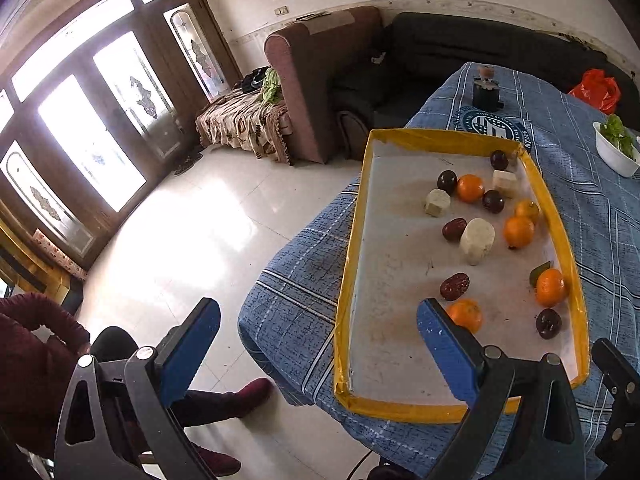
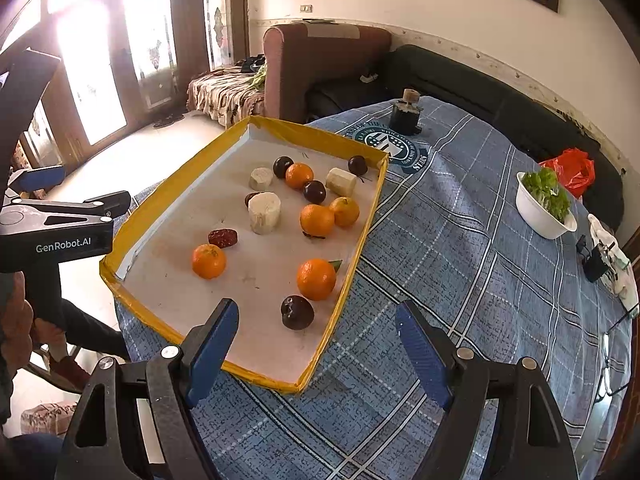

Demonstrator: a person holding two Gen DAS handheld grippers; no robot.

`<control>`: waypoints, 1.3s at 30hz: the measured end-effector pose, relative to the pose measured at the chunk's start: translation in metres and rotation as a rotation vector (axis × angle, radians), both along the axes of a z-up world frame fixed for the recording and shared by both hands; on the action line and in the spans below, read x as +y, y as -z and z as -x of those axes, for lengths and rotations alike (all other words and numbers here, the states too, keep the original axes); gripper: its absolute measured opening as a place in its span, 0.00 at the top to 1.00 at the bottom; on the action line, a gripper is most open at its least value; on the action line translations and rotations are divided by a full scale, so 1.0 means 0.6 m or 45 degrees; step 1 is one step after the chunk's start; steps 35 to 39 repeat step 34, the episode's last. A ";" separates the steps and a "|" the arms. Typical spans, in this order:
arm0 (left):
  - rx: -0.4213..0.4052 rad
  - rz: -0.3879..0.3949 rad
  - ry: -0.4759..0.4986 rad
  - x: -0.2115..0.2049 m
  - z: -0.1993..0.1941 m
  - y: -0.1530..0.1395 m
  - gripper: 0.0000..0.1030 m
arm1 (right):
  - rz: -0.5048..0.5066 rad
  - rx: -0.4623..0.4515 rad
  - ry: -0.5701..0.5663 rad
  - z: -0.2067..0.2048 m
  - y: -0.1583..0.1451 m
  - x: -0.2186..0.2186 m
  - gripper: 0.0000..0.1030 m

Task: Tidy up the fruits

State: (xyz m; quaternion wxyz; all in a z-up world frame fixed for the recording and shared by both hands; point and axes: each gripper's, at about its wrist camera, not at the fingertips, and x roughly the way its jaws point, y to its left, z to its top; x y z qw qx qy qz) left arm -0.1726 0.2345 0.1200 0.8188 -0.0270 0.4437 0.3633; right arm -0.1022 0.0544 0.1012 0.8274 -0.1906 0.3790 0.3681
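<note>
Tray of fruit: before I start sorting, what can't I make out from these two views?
- Near orange: left wrist view, partly behind the left hand-held gripper finger.
- Small item in the tray's far corner: both views, too small to identify.
- Date: right wrist view, mostly behind the pale cylinder.

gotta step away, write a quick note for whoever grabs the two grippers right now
Left gripper: open, empty, hanging over the near left edge of the tray.
Right gripper: open, empty, above the tray's near right corner.
In the tray, all mixed: five oranges, four dark plums, two red dates, three pale cylinder pieces.
Done: nothing sorted yet.
Left: group every fruit by kind.
</note>
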 end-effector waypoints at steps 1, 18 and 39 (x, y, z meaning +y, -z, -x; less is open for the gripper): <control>0.001 0.002 0.003 0.000 -0.001 0.000 0.04 | 0.000 0.000 -0.001 -0.001 0.000 0.001 0.17; 0.018 0.002 0.033 -0.001 -0.018 0.004 0.04 | 0.005 0.013 0.037 -0.017 0.004 -0.003 0.17; 0.010 0.155 0.228 -0.026 -0.080 0.000 0.04 | -0.001 0.050 0.289 -0.058 0.013 -0.086 0.17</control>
